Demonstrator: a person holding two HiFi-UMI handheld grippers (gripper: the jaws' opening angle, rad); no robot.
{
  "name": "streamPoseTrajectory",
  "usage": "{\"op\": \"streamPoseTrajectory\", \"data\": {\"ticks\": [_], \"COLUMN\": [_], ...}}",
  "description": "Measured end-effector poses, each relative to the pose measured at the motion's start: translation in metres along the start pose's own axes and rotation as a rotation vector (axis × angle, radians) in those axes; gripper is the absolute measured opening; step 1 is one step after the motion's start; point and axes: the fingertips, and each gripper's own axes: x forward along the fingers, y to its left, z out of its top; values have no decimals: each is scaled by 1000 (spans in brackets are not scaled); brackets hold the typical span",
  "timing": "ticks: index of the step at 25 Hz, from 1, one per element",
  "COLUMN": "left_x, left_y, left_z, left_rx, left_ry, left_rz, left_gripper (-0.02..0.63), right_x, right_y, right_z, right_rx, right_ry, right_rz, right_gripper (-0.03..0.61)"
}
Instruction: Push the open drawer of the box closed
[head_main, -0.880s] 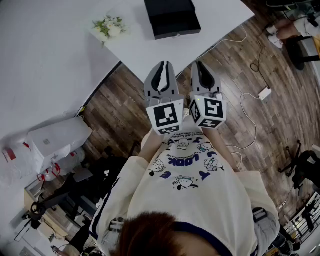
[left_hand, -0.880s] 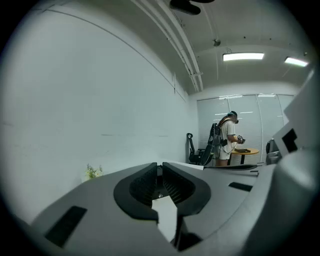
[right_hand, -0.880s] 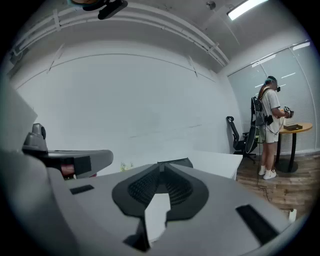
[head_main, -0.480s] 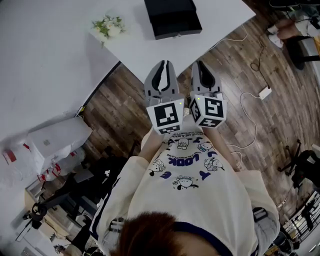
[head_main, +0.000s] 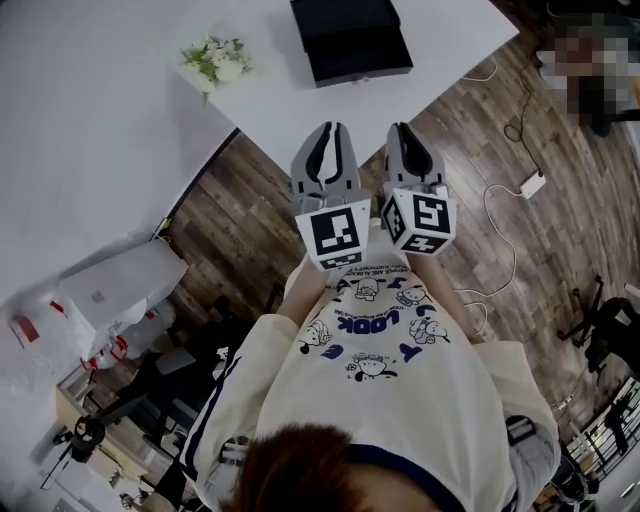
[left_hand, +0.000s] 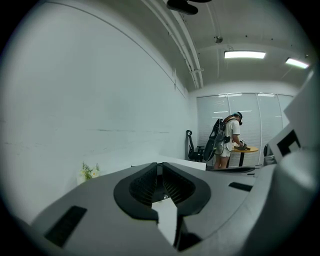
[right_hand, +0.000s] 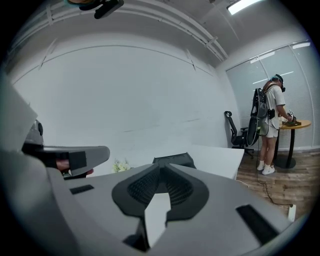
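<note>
Shifted slightly right in the head view since the earlier frame: box and both tongs. Box (head_main: 350, 38): black, set far on the white desk (head_main: 120, 110), long axis left to right, drawer front faced near. Left tongs (head_main: 327, 137), right tongs (head_main: 405, 137): clenched, nothing gripped, held side by side over the wooden floor (head_main: 230, 220), well apart from the box.

Black box (head_main: 350, 35) partly beyond the head view's top edge, its drawer (head_main: 362, 68) indistinct.
</note>
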Motion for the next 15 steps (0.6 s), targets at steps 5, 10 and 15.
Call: {"op": "streamPoseTrajectory", "data": {"ticks": [5, 10, 15], "left_x": [11, 22, 33], "left_y": [9, 14, 19], "left_z": [-5, -14, -22], "left_rx": [8, 11, 8], "left_ry": [17, 47, 75], "left_rz": [-19, -22, -13], "left_gripper": [43, 43, 42], "right_x": [13, 25, 37], "right_y": [2, 2, 0], "right_z": [-4, -12, -18], "right_rx": [9, 18, 21], "right_ry": [11, 33, 63], "right_rz": [-17, -22, -20], "right_gripper": [49, 49, 49]}}
